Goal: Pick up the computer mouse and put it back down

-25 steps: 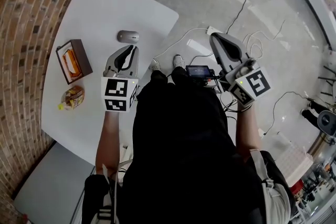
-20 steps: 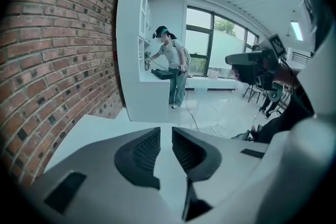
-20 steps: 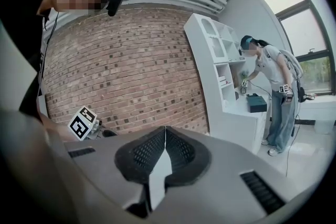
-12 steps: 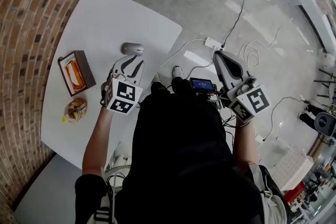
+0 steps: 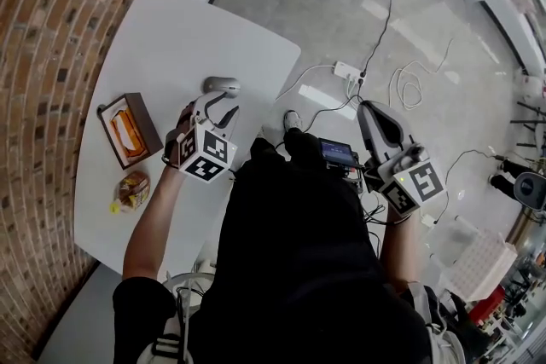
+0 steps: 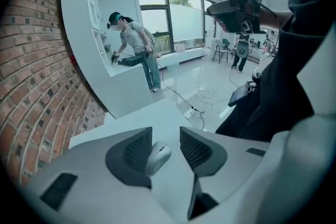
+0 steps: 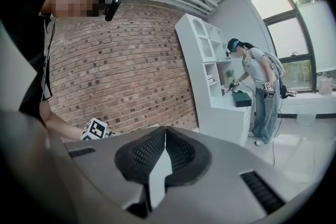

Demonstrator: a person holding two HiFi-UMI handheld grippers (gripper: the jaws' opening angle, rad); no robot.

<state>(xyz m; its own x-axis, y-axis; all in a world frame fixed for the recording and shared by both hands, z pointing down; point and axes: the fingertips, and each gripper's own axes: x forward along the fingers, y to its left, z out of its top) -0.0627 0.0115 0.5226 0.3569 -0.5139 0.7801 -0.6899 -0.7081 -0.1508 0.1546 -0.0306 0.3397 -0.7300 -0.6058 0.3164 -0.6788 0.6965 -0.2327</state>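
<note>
A grey computer mouse (image 5: 221,84) lies on the white table (image 5: 171,38) near its right edge. My left gripper (image 5: 217,101) hangs just short of it, tilted downward. In the left gripper view the mouse (image 6: 158,156) shows in the gap of the left gripper (image 6: 166,131), partly behind the left jaw. The jaws are opening and the pads do not press on it. My right gripper (image 5: 368,109) is off the table over the floor, shut with nothing in it; its jaws meet in the right gripper view (image 7: 165,129).
A brown box with orange contents (image 5: 128,130) and a wrapped snack (image 5: 132,188) sit on the table's left part. Cables and a power strip (image 5: 345,70) lie on the floor. A small screen device (image 5: 337,153) sits at the person's waist.
My left gripper has come down toward the mouse, rolled, and its jaws have gone from shut to open. The right gripper drifted slightly and stays shut.
</note>
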